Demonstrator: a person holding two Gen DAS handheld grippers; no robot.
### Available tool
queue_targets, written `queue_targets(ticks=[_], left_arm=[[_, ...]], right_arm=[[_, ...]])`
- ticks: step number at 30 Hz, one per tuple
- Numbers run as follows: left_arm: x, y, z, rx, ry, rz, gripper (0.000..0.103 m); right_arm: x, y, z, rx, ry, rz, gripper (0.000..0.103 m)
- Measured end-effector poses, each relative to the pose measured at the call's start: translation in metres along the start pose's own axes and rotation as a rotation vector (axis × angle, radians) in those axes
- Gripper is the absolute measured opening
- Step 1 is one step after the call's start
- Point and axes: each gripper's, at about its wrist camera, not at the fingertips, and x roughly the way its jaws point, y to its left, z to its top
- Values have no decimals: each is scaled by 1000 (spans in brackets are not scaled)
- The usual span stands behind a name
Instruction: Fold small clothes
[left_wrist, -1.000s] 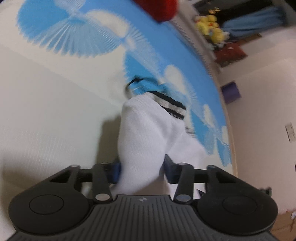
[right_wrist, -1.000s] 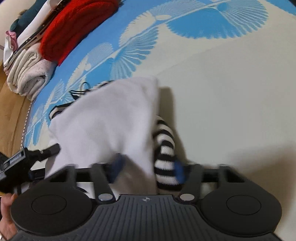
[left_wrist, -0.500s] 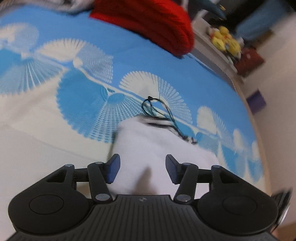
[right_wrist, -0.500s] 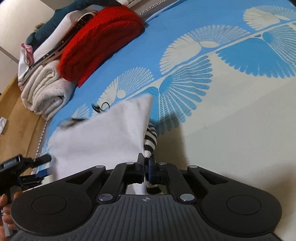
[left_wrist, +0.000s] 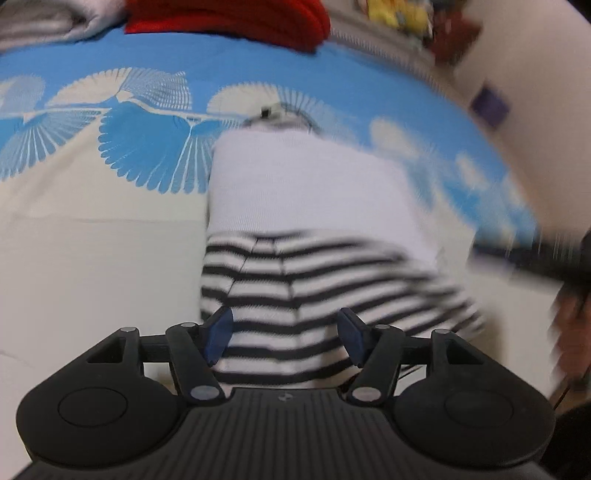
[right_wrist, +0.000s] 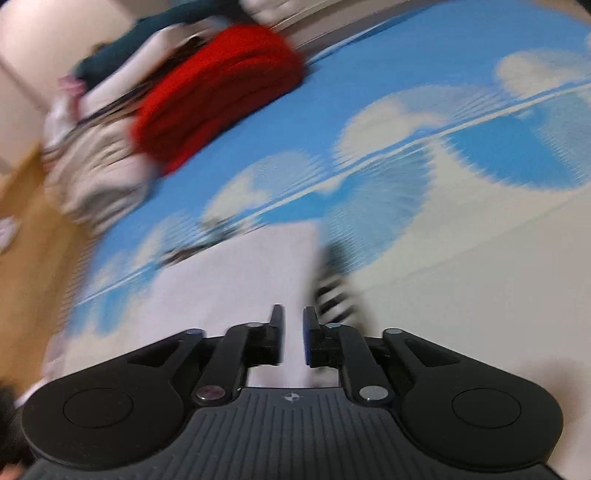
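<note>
Now the left claw (left_wrist: 284, 341) is open just above the near striped end of the folded garment (left_wrist: 306, 236), whose long axis runs away from it; the right claw (right_wrist: 293, 339), nearly closed, grips nothing.

Left gripper (left_wrist: 283, 341) jaws spread wide; right gripper (right_wrist: 293, 341) jaws nearly together, narrow gap.

The right wrist view is smeared throughout: the red knit (right_wrist: 218, 96) and the pale folded stack (right_wrist: 92, 173) beside it have no clear edges. Whether the right claw (right_wrist: 293, 338), its jaws a narrow gap apart, touches the white garment (right_wrist: 236, 291) cannot be told. In the left wrist view, the right edge of that garment (left_wrist: 306, 199) blurs, and a dark streaked shape (left_wrist: 535, 258) right of it is unreadable. The frame top cuts the red knit (left_wrist: 229, 16).
</note>
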Motion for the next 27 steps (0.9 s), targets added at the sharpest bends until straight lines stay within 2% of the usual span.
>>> queue_targets(ticks=[1,2,5,6,7,8,10,12,13,16,17,21,24,25,26,27], left_arm=[[-4,4,3,-27,-9,-9,67],[-6,6,4,-42,-15,-9,67],[-2,5,9,-41,-8,11,68],[-1,5,10,-39,-2,22,69],[0,5,10,-40,5,30,69],[-3,4,7,-38,8,34,69],[-1,3,6,-19,13,42,72],[10,2,1,18,44,94,79],[21,4,-4,23,75,122,82],[35,14,-8,-44,137,78,84],[31,13,-6,-36,136,74,84],[10,5,-5,77,80,97,83],[30,15,-17,72,158,123,88],[29,18,-18,58,157,121,88],[23,15,-18,60,148,124,87],[14,11,-17,77,135,135,87]], right_arm=[[4,4,-7,-29,61,23,49],[8,8,-13,-64,100,14,50],[25,15,-36,-180,205,-89,48],[28,15,-43,-196,236,-100,30],[27,15,-46,-198,246,-89,5],[21,17,-46,-200,234,-77,5],[-5,21,-36,-190,158,-12,5],[-23,14,-30,-141,143,48,5],[-20,9,-32,-147,179,17,5],[20,3,-57,-261,375,-168,4],[29,4,-64,-303,405,-207,4],[37,16,-70,-375,391,-250,4],[42,22,-76,-413,402,-284,4],[42,24,-77,-429,400,-302,5],[39,27,-77,-453,391,-326,7],[35,33,-78,-490,368,-358,16]])
